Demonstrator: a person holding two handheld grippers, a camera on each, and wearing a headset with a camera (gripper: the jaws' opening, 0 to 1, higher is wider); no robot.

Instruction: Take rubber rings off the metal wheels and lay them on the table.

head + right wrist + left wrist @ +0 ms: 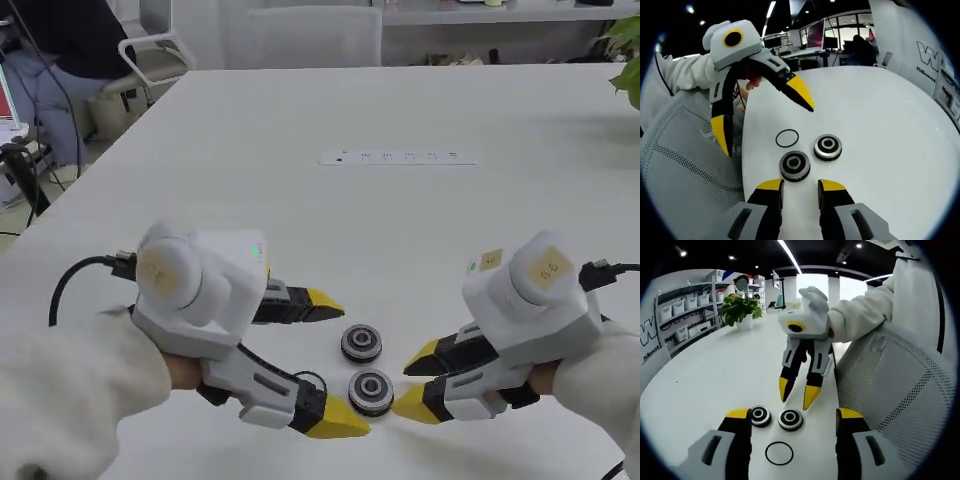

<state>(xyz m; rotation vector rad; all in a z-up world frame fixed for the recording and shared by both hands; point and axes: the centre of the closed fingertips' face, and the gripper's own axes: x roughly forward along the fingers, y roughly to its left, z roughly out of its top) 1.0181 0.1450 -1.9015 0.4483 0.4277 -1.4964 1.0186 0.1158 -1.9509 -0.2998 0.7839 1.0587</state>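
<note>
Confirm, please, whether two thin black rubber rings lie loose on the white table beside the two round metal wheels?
Not quite: one thin black rubber ring, not two, lies loose on the white table beside the two round metal wheels; the left gripper view shows it.

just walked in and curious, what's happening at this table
A person holds a gripper in each hand over a white table. Two metal wheels sit between them. The left gripper has its jaws wide open; the right gripper, open and empty, points at the nearer wheel. One black rubber ring lies loose on the table.
</note>
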